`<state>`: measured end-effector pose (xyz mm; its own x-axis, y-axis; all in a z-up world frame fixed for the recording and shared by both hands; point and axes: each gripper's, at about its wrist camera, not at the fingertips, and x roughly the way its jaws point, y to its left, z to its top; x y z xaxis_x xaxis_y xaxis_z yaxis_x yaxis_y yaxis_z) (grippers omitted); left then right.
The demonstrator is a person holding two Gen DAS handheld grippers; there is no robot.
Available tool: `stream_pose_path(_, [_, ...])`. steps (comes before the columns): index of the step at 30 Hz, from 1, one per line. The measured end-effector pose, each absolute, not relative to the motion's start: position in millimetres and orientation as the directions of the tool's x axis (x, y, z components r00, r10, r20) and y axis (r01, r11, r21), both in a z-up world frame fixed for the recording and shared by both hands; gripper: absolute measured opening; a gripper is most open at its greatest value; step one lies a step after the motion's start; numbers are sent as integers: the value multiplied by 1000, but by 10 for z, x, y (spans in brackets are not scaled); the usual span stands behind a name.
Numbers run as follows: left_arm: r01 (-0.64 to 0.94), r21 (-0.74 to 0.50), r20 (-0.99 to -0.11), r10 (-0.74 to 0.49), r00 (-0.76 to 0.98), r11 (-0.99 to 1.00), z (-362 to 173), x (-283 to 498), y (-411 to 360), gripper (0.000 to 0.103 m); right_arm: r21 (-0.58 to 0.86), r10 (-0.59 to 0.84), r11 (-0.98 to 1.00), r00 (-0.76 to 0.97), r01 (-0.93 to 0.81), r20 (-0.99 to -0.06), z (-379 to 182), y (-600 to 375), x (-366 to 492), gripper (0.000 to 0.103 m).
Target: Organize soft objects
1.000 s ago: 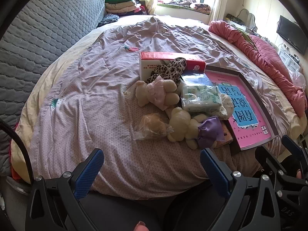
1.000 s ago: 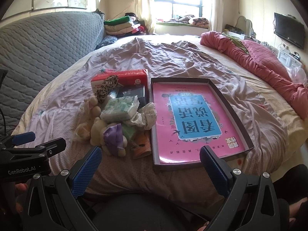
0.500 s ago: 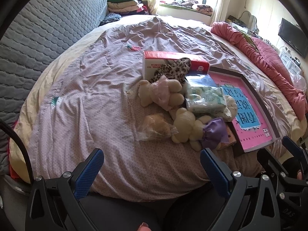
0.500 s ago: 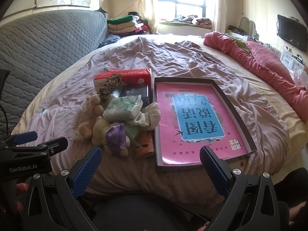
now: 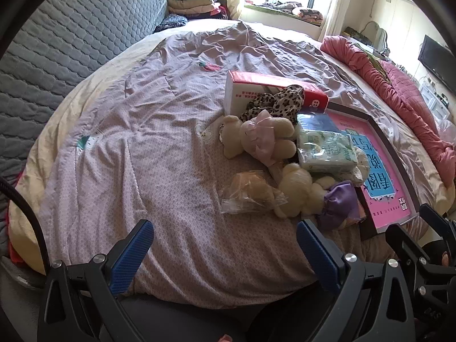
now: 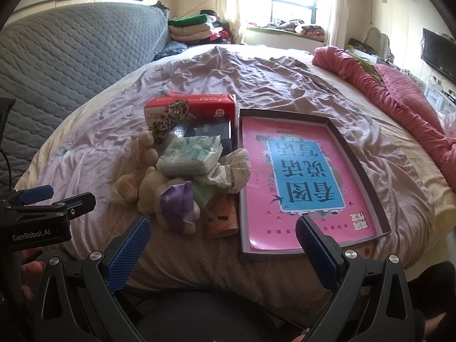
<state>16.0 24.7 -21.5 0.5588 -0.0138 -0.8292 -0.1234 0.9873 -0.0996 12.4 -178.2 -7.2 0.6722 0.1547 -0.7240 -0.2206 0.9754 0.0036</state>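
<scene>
A heap of soft things lies on the mauve bedspread: a cream plush bear with a pink bow (image 5: pixel 258 139), a second cream bear (image 5: pixel 296 193) with a purple bow (image 6: pixel 176 202), a bagged bun (image 5: pixel 250 192), a green-white tissue pack (image 5: pixel 326 151) (image 6: pixel 191 154), a leopard-print cloth (image 5: pixel 273 101) (image 6: pixel 168 119) and a crumpled white cloth (image 6: pixel 228 169). Beside them sits a shallow dark box with a pink and blue sheet inside (image 6: pixel 287 179) (image 5: pixel 379 171). My left gripper (image 5: pixel 225 250) is open, short of the heap. My right gripper (image 6: pixel 222 245) is open, before the box's near edge.
A red and white carton (image 6: pixel 196 107) stands behind the heap. A grey quilted headboard (image 5: pixel 57 45) runs along the left. A rolled pink blanket (image 6: pixel 379 91) lies on the right. Folded clothes (image 6: pixel 191 28) are stacked by the window.
Both cameras have crept forward, so the heap and the box look slightly nearer. Both grippers stay open; nothing on the bed has moved.
</scene>
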Motion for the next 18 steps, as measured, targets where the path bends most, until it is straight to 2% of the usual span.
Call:
stream_pose_path(13, [-117, -224, -849, -135, 511, 968, -542, 498, 418, 101, -11, 138, 977, 667, -214, -732, -154, -1703, 407, 101])
stream_pose_path(18, [-135, -221, -860, -127, 494, 966, -653, 641, 408, 100, 15, 137, 983, 684, -181, -717, -81, -1768, 685, 101])
